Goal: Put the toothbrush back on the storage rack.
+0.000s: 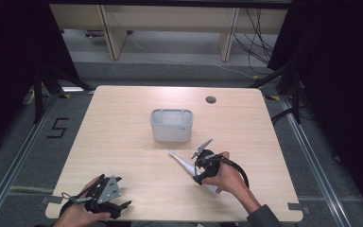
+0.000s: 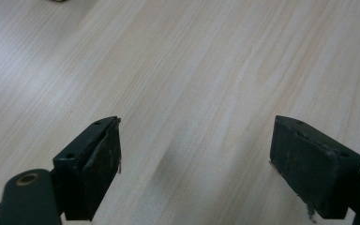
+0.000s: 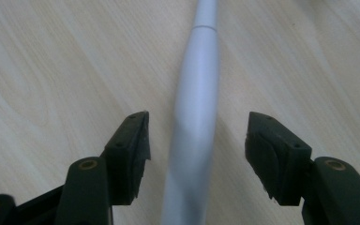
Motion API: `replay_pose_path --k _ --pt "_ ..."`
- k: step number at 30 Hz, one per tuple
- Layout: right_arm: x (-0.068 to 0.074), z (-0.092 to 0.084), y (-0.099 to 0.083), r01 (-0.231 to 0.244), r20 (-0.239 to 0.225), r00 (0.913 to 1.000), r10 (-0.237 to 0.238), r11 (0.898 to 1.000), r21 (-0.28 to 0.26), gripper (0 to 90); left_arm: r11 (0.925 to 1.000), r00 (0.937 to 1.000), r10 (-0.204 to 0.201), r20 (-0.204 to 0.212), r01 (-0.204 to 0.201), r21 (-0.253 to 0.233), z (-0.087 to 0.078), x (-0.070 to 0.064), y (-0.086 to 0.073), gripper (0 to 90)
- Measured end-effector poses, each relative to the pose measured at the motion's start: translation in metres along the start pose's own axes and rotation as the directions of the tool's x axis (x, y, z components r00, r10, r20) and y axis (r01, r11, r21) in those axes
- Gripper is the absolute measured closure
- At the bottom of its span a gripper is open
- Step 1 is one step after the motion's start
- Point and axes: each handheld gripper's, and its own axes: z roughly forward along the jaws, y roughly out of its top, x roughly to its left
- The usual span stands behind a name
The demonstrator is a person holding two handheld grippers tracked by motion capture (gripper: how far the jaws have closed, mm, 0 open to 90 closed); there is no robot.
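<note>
A long white handle-shaped object [image 1: 180, 162] lies flat on the wooden table [image 1: 123, 137], right of centre, with its thin end toward a pale grey bin [image 1: 171, 132]. My right gripper [image 1: 196, 173] stands over its thicker end. In the right gripper view the white object [image 3: 198, 103] runs up between the jaws of my right gripper [image 3: 197, 136], which stand apart on either side without touching it. My left gripper [image 1: 121, 207] rests near the table's front left edge. In its own view my left gripper [image 2: 194, 154] is open over bare wood.
The open-topped bin stands at the table's middle, just beyond the white object. A round cable hole [image 1: 211, 100] sits at the far right of the tabletop. Desk legs and cables lie on the floor beyond the table.
</note>
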Motion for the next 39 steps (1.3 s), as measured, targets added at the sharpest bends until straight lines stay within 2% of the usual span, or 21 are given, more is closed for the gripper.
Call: replay_pose_path --k 1,4,5,7,8,13,18,19,20,21,23,27,29,30,32,33,35,36,37,38,39 --pt "-0.001 0.001 0.001 0.028 0.004 0.9996 -0.028 1.000 0.006 40.8 1.0000 1.0000 0.001 -0.001 -0.001 -0.002 0.001 0.000 0.000 16.4" --pt "-0.003 0.003 0.003 0.043 -0.003 0.9991 -0.043 0.998 0.034 44.0 1.0000 1.0000 0.000 0.001 0.000 -0.001 0.000 0.000 0.000 16.4" --pt "-0.002 0.004 0.004 0.032 0.000 0.9995 -0.032 0.998 0.048 44.7 1.0000 1.0000 0.000 0.001 0.000 0.000 0.000 0.000 0.000 16.4" --pt "-0.003 0.005 0.005 0.052 -0.005 0.9986 -0.052 0.997 0.056 46.5 1.0000 1.0000 0.001 -0.001 -0.001 0.000 0.001 0.000 0.000 16.4" --pt "-0.002 0.006 0.006 0.039 -0.006 0.9992 -0.039 0.997 0.070 47.8 1.0000 1.0000 -0.001 -0.001 0.001 -0.002 0.001 0.000 0.000 16.4" --pt "-0.003 0.011 0.011 0.066 -0.010 0.9978 -0.065 0.991 0.119 52.8 1.0000 1.0000 -0.002 -0.001 0.002 -0.002 0.001 0.001 0.000 16.4" --pt "-0.004 0.016 0.015 0.099 -0.015 0.9951 -0.098 0.986 0.134 56.4 0.9999 0.9999 0.011 0.000 -0.011 0.008 0.000 0.001 0.000 16.4" --pt "-0.003 0.015 0.016 0.084 -0.017 0.9964 -0.082 0.984 0.159 56.5 1.0000 1.0000 -0.001 0.001 0.001 -0.002 0.001 0.000 0.000 16.4" --pt "-0.002 0.017 0.016 0.081 -0.019 0.9967 -0.079 0.986 0.149 57.3 1.0000 1.0000 -0.001 0.000 0.001 -0.005 0.000 0.000 0.000 16.4" --pt "-0.002 0.017 0.018 0.084 -0.022 0.9964 -0.081 0.982 0.171 58.1 1.0000 1.0000 0.001 0.001 -0.001 -0.002 0.000 0.000 0.001 16.4" --pt "-0.003 0.019 0.019 0.097 -0.019 0.9953 -0.095 0.981 0.170 58.9 1.0000 1.0000 0.001 0.002 -0.001 -0.001 0.000 0.000 0.000 16.4" --pt "-0.002 0.021 0.022 0.077 -0.021 0.9970 -0.075 0.975 0.207 62.7 1.0000 1.0000 0.000 0.001 0.000 -0.007 0.000 0.001 0.000 16.5" --pt "-0.003 0.022 0.022 0.098 -0.018 0.9951 -0.097 0.973 0.207 63.4 1.0000 1.0000 -0.001 0.001 0.001 -0.004 0.000 0.001 0.000 16.4" --pt "-0.002 0.022 0.023 0.088 -0.016 0.9961 -0.087 0.972 0.218 64.1 1.0000 1.0000 0.003 -0.004 -0.003 0.000 0.000 0.001 0.000 16.4" --pt "-0.004 0.023 0.024 0.130 -0.020 0.9914 -0.129 0.969 0.209 65.6 1.0000 1.0000 0.004 -0.002 -0.004 -0.003 0.000 0.001 0.001 16.4" --pt "-0.001 0.023 0.025 0.088 -0.017 0.9961 -0.087 0.969 0.230 66.0 1.0000 1.0000 0.001 0.001 -0.001 -0.006 0.000 0.000 0.001 16.5" --pt "-0.003 0.024 0.026 0.120 -0.028 0.9927 -0.117 0.965 0.233 66.0 1.0000 1.0000 0.001 0.003 -0.001 -0.002 0.001 0.000 0.000 16.5" --pt "-0.002 0.024 0.027 0.114 -0.005 0.9932 -0.116 0.963 0.245 66.0 1.0000 1.0000 0.000 0.001 0.000 -0.002 0.001 0.001 0.000 16.4" --pt "-0.002 0.024 0.027 0.108 -0.018 0.9941 -0.107 0.962 0.249 66.0 0.9999 1.0000 0.009 -0.002 -0.009 0.004 0.000 0.002 0.000 16.4" --pt "-0.003 0.025 0.028 0.123 -0.027 0.9924 -0.120 0.961 0.248 65.9 1.0000 1.0000 0.004 -0.001 -0.004 -0.003 0.000 0.001 0.001 16.4" --pt "-0.002 0.024 0.030 0.122 -0.012 0.9923 -0.124 0.954 0.275 66.0 1.0000 1.0000 0.001 0.002 -0.001 -0.006 0.000 0.000 0.001 16.4"
